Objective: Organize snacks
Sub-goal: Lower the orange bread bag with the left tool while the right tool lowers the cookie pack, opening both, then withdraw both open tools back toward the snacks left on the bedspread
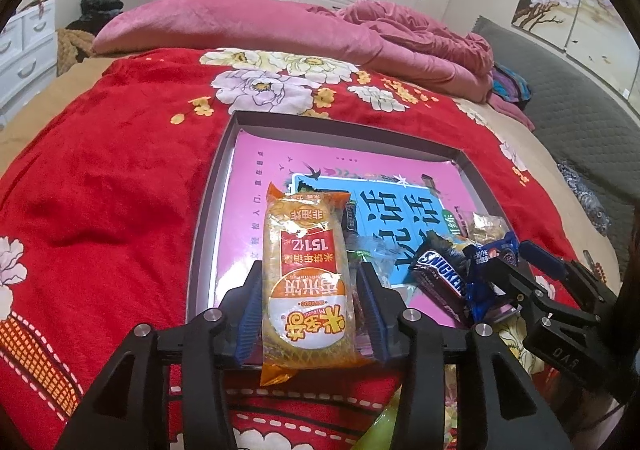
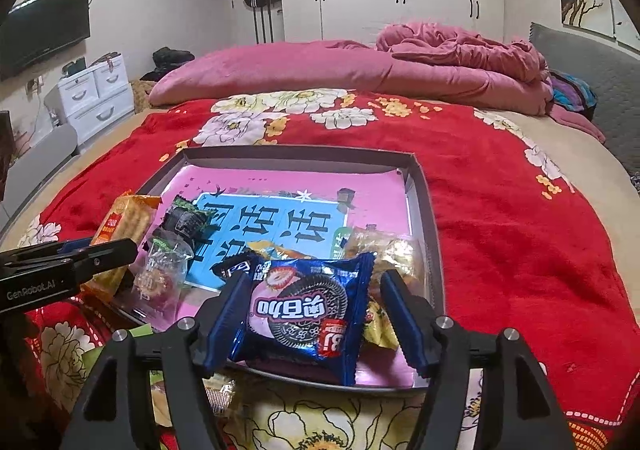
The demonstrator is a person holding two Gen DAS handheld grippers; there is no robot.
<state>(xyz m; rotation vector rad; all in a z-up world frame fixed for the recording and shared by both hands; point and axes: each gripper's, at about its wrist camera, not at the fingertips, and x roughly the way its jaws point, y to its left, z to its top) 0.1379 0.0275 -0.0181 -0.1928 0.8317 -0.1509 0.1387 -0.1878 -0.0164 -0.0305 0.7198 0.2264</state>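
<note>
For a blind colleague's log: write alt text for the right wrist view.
The right gripper has its blue-padded fingers on either side of a blue Oreo cookie packet over the near edge of a shallow grey cardboard tray lined pink. The tray holds other wrapped snacks and sits on a red floral blanket; the left gripper enters from the left.

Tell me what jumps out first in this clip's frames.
Each gripper frames a snack over the near edge of the box: the left gripper has an orange cracker pack, the right gripper a blue Oreo pack. Behind them, loose snacks, including a Snickers bar, lie in the box on a red floral blanket.
</note>
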